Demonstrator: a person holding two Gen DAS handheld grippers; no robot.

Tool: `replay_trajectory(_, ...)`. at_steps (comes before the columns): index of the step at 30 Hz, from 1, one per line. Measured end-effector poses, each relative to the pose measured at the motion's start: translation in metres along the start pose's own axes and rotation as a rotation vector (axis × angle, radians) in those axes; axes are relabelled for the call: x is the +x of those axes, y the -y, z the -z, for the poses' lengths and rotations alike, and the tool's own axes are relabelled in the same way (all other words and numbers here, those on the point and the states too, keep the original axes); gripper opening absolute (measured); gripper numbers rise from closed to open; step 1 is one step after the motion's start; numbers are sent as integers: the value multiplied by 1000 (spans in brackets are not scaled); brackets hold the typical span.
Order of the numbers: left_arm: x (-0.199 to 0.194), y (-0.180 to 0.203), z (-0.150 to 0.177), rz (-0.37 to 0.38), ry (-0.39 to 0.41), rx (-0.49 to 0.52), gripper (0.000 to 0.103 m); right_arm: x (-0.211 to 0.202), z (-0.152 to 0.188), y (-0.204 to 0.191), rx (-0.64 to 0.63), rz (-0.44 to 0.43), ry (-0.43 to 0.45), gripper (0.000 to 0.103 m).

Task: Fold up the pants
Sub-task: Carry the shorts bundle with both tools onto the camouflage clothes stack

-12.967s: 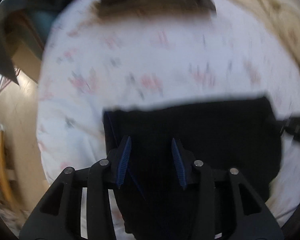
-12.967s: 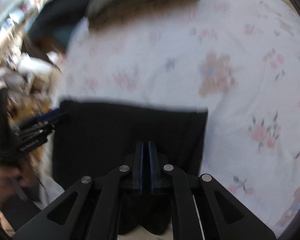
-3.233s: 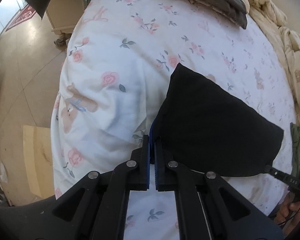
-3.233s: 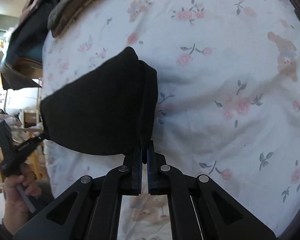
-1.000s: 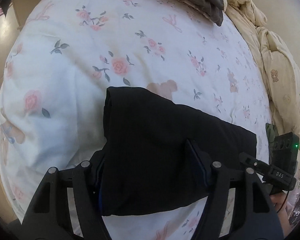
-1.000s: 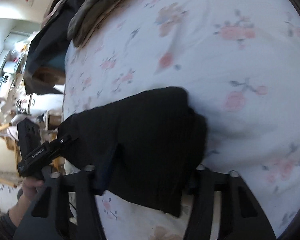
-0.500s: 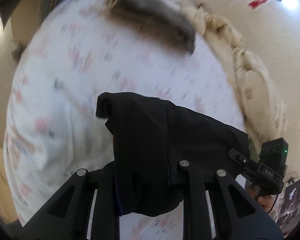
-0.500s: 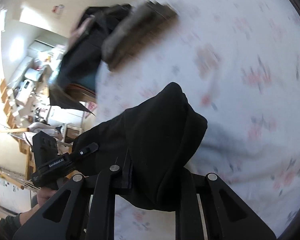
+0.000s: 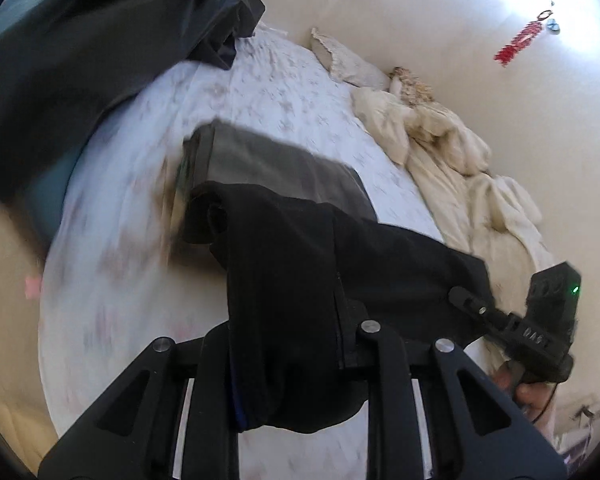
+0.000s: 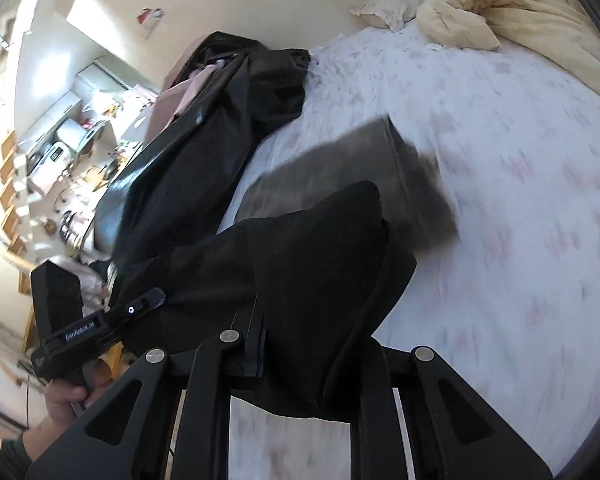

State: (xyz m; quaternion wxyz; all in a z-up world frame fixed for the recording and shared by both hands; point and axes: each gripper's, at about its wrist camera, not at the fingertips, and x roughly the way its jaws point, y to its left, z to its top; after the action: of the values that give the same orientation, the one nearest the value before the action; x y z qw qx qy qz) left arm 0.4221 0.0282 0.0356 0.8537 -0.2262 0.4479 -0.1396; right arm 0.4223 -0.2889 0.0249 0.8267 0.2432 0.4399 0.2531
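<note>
The folded black pants (image 9: 300, 272) hang in the air above the bed, held at both ends. My left gripper (image 9: 288, 344) is shut on their left end; the cloth bulges between its fingers. My right gripper (image 10: 312, 340) is shut on their right end (image 10: 300, 264). Each gripper shows in the other's view, the right one (image 9: 520, 328) and the left one (image 10: 100, 328). A folded grey garment (image 9: 268, 164) lies on the bed just beyond the pants and also shows in the right wrist view (image 10: 360, 160).
The bed has a white floral sheet (image 9: 140, 280). A cream duvet (image 9: 460, 152) and a pillow (image 9: 344, 60) lie along the wall. A pile of dark clothing (image 10: 204, 128) hangs over the bed's left side. Cluttered room furniture (image 10: 52, 140) stands beyond.
Both grippers closed on the folded pants, lifted them off the sheet and carried them forward toward the folded grey garment.
</note>
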Motion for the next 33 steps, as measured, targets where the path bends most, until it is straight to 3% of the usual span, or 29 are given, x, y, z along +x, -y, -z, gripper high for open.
replay_trajectory(5,71,-28,-65,-99,-16,24,19,70,-83,16,-1,75,-15,16)
replay_trajectory(7,96,-49,-79,-143,-40,-15,18,97,-106,32,22,99,-29,15)
replay_trajectory(10,106,-60,-84,-113,27,-15,18,120,-122,47,0,158,-12,8)
replay_trajectory(11,114,-61,-82,-119,10,-12,20,123,-122,50,-9,171,-22,6)
replay_trajectory(14,119,-67,-77,-113,18,-23,35,134,-118,57,-59,217,-37,6)
replay_trajectory(16,117,-66,-74,-107,8,-9,39,132,-116,65,-58,223,-20,6)
replay_trajectory(19,103,-62,-67,-158,17,60,59,121,-110,70,-60,202,-3,7)
replay_trajectory(21,74,-62,-61,-266,106,96,61,114,-104,67,-94,222,-16,15)
replay_trajectory(24,35,-54,-49,-373,248,126,62,88,-99,58,-123,284,76,16)
replay_trajectory(27,20,-23,-39,-355,357,230,62,62,-95,38,-115,251,210,16)
replay_trajectory(30,43,-6,-44,-307,300,286,62,84,-89,7,-185,225,135,16)
replay_trajectory(33,86,-19,-38,-329,101,193,62,115,-70,-9,-264,323,71,15)
